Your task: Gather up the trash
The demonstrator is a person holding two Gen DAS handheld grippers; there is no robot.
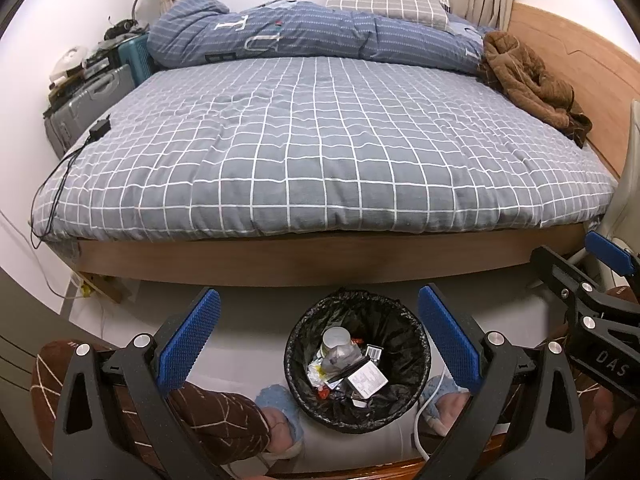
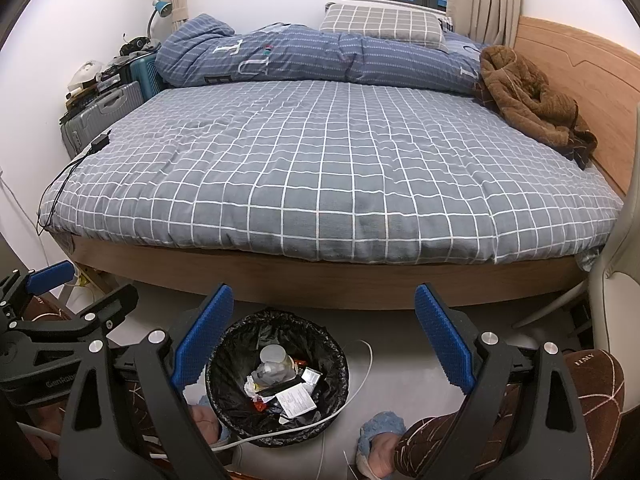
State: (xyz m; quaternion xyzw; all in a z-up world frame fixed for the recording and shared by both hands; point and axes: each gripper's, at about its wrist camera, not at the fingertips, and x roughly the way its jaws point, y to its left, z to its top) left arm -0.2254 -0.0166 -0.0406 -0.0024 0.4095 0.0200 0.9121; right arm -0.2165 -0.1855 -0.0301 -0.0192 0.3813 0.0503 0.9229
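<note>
Trash (image 1: pixel 347 368) sits in the black-lined bin (image 1: pixel 416 376) on the floor: bottle, wrappers, papers. Left gripper (image 1: pixel 318 344) spread wide, nothing between its pads, bin straight below between them. Right gripper (image 2: pixel 324 340) likewise wide apart and empty, bin just under its left finger (image 2: pixel 204 340). Beyond: slippered feet beside the bin, then the checked grey bed (image 1: pixel 320 152).

Bed cover (image 1: pixel 320 152): grey, white grid.
Duvet (image 1: pixel 304 36), behind the bed cover: blue, pale stripes.
Garment (image 1: pixel 528 80), on its right edge: brown.
Bin liner (image 1: pixel 400 320), below it: black.
Gripper pads (image 1: pixel 188 340): blue.
Trousers (image 2: pixel 592 392): brown, white lines.
</note>
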